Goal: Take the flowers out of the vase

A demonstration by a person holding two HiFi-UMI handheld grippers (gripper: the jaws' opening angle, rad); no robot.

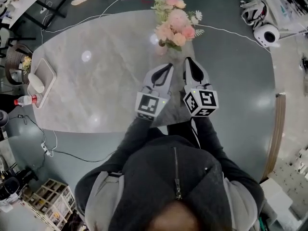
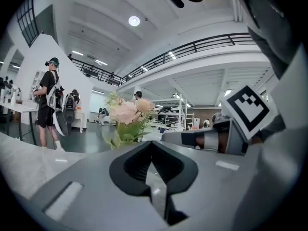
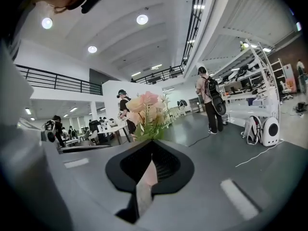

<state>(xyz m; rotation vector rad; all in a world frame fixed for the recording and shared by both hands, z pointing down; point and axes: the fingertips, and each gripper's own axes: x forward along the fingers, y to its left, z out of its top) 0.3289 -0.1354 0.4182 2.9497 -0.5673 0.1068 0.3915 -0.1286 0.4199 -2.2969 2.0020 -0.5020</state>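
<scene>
A bunch of pink and cream flowers [image 1: 173, 25] with green leaves stands at the far edge of the oval marble table [image 1: 96, 81]. The blooms cover almost all of its vase. Both grippers point at it from close by, side by side. My left gripper [image 1: 169, 65] is shut and empty, just short of the bouquet. My right gripper [image 1: 187, 59] is shut too, its tips near the lowest blooms. In the left gripper view the flowers [image 2: 127, 114] rise above the closed left gripper [image 2: 151, 143]. In the right gripper view the flowers [image 3: 147, 105] stand straight ahead of the right gripper [image 3: 151, 142].
A white tray [image 1: 41, 78] with a pale object lies at the table's left edge, a red-labelled bottle [image 1: 26, 100] beside it. A white round device [image 1: 266, 34] and cables lie on the floor at the right. People stand in the hall behind.
</scene>
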